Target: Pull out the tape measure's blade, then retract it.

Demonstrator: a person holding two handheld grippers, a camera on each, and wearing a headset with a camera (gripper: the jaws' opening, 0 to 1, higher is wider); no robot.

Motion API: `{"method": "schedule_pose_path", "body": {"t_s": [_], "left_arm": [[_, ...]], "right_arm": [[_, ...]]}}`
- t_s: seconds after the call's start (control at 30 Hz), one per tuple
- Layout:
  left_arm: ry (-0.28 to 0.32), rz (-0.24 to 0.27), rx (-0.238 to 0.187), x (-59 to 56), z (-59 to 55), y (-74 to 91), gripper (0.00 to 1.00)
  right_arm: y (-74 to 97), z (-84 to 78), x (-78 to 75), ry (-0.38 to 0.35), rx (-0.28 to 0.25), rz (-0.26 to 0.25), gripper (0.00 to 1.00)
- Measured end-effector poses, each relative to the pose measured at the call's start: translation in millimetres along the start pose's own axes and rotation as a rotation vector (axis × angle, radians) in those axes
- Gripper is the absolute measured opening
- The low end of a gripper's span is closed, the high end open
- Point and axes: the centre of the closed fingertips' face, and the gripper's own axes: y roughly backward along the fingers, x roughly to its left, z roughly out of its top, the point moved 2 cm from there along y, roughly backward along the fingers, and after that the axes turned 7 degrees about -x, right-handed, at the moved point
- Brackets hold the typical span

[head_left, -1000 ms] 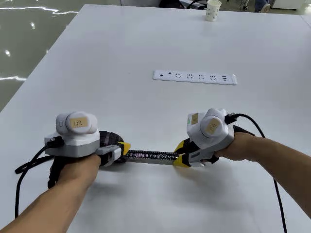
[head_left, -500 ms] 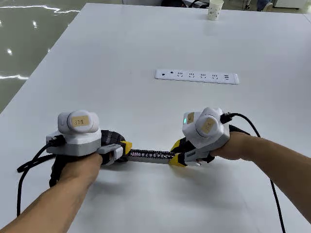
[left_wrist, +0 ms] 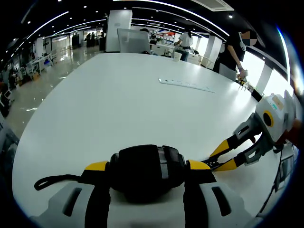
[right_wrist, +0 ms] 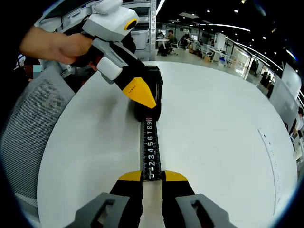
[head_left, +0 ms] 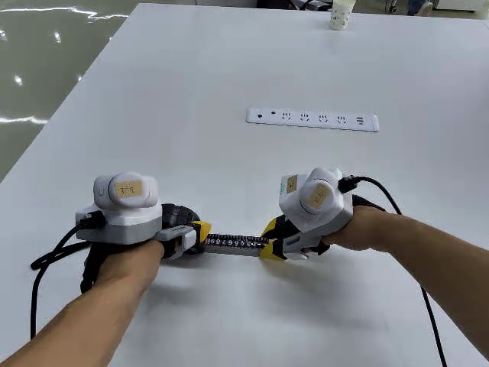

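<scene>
The black tape measure case (left_wrist: 146,170) sits on the white table, clamped between the yellow-tipped jaws of my left gripper (head_left: 191,236). In the head view the case (head_left: 178,219) shows just behind that gripper. A short length of black blade (head_left: 234,245) with white numbers runs from the case to my right gripper (head_left: 269,246). In the right gripper view the blade (right_wrist: 150,152) comes straight toward me from the case (right_wrist: 148,90), and my right gripper (right_wrist: 152,177) is shut on its end. The right gripper (left_wrist: 223,159) also shows in the left gripper view.
A white power strip (head_left: 312,119) lies in the middle of the table, and a white paper cup (head_left: 341,14) stands at the far edge. Black cables (head_left: 46,264) trail from both grippers. People stand beyond the table (left_wrist: 118,95).
The right gripper has moved left toward the case, so the exposed blade is shorter. The left gripper and case have stayed in place.
</scene>
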Motion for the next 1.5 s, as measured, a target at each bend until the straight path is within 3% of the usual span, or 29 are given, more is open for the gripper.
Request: {"method": "schedule_pose_path", "body": {"t_s": [1.5], "left_arm": [[0.015, -0.004, 0.007, 1.6, 0.5, -1.1, 0.57]], "right_arm": [[-32.7, 32.4, 0.8, 0.018, -0.05, 0.019, 0.11]]}}
